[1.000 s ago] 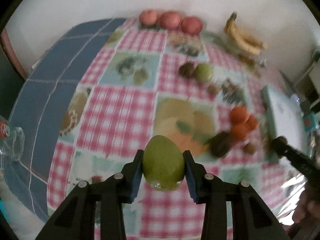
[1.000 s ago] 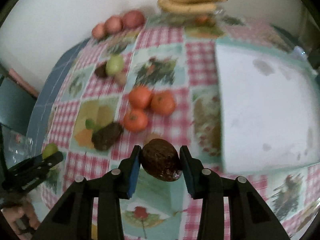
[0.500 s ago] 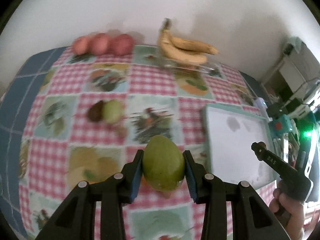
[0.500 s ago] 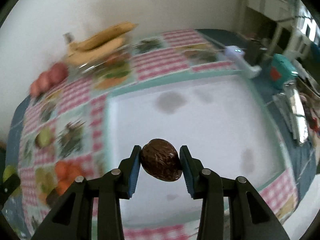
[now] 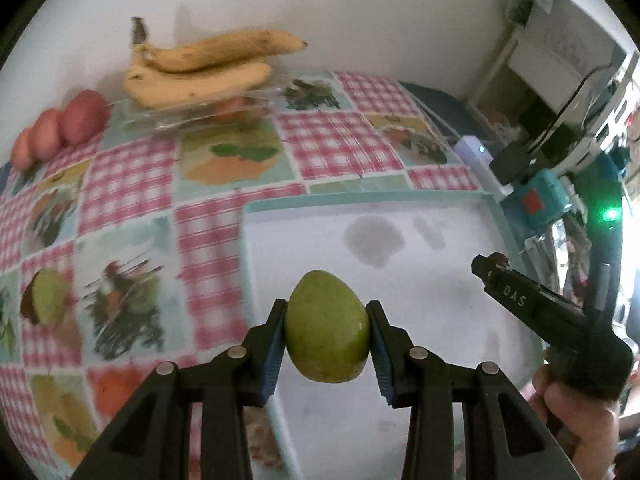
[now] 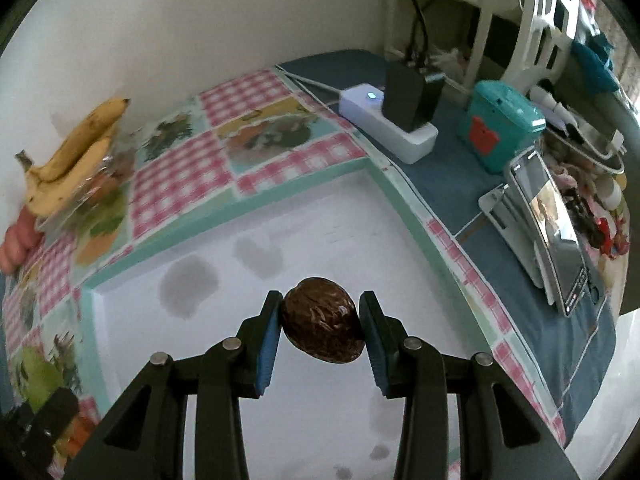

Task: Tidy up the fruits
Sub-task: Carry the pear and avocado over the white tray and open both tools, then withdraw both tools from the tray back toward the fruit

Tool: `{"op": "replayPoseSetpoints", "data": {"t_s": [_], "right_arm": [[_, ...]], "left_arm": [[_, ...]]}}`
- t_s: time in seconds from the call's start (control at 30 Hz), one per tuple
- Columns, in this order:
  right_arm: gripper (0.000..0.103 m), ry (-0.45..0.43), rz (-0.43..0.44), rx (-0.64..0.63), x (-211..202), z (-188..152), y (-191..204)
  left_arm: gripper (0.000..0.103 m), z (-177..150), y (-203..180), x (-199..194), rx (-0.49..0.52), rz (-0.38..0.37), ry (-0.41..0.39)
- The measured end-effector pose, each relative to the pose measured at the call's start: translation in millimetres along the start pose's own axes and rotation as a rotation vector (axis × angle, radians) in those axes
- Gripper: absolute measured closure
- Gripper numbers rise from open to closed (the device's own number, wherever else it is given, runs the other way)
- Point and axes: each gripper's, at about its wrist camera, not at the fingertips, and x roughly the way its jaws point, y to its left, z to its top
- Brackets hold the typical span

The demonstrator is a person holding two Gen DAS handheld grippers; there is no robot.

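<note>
Checked pink-and-white cloth with fruit pictures over the tabletop [image 5: 132, 184], white wall behind. On it, a white tray [image 5: 460, 204] with a pale teal rim and some grey blotches.

Left gripper [image 5: 327, 338] clamped on a green fruit [image 5: 326, 326]: egg-shaped, smooth, slightly glossy, narrow end up, hanging over the tray's left part. Right gripper [image 6: 320, 326] closed on a dark brown fruit [image 6: 322, 320]: rounded, wrinkled, shiny, above the tray's middle.

Against the wall, spotted yellow bananas [image 5: 200, 68] on clear wrapping, three reddish round fruits [image 5: 60, 128] in a row beside them. Further left on the cloth, a green fruit halfway over a brown one [image 5: 46, 300], blurred. Beyond the tray, a white power strip [image 6: 386, 128] and teal box [image 6: 500, 124].
</note>
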Motion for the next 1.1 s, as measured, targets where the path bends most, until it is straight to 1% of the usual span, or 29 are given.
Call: {"op": "replayPoseSetpoints", "data": {"t_s": [0.17,0.3,0.33,0.4,0.53,0.63,0.73,0.8,0.87,0.9,0.93,0.97,1.0,1.03,1.1], "right_arm": [[0.062,0.019,-0.029,0.009,20.9,2.5,-9.6],[0.062,0.04,-0.045,0.036,31.6,0.1,-18.1],[0.063,0.037,-0.046,0.036,31.1,-0.2,-18.4],[0.063,0.037,-0.044,0.036,31.1,-0.7,-18.2],[0.063,0.033,-0.048,0.032,31.9,-1.6,-17.5],[0.063,0.03,-0.051,0.03,32.7,-2.1,-17.2],[0.063,0.033,-0.037,0.042,34.4,-0.6,-18.7],[0.061,0.031,-0.033,0.044,32.8,-0.5,-19.8],[0.055,0.018,-0.04,0.045,28.2,-0.7,-20.5],[0.054,0.012,-0.041,0.049,24.8,-0.2,-21.3],[0.052,0.003,-0.034,0.055,19.9,0.2,-22.2],[0.048,-0.008,-0.025,0.062,14.9,0.6,-22.7],[0.045,-0.017,-0.019,0.065,10.5,0.9,-23.1],[0.043,-0.032,-0.013,0.062,2.3,0.3,-22.3],[0.043,-0.049,0.0,0.052,-9.5,-1.6,-18.6]], "left_arm": [[0.062,1.2,-7.4,35.7,0.007,0.014,0.039],[0.062,-2.4,-11.2,51.9,0.016,0.016,0.065],[0.062,-4.0,-13.6,54.1,0.029,0.029,0.062],[0.062,-4.2,-16.7,53.9,0.051,0.045,0.058],[0.062,-2.6,-14.7,55.0,0.04,0.044,0.058],[0.062,-2.2,-16.1,54.9,0.049,0.058,0.055],[0.061,-3.4,-12.7,52.1,0.017,0.053,0.071],[0.06,-5.4,-10.1,43.0,-0.003,0.046,0.06],[0.06,-6.5,-10.2,30.5,-0.003,0.048,0.034],[0.057,-6.8,-11.1,22.8,-0.001,0.042,0.021],[0.051,-7.3,-12.0,14.1,0.0,0.03,0.006],[0.046,-8.4,-12.3,4.5,-0.001,0.019,-0.012],[0.036,-9.9,-12.2,-5.2,-0.002,0.012,-0.031],[0.034,-12.3,-9.1,-17.4,-0.007,0.013,-0.052],[0.033,-15.8,-1.3,-31.9,-0.024,0.033,-0.072]]}}
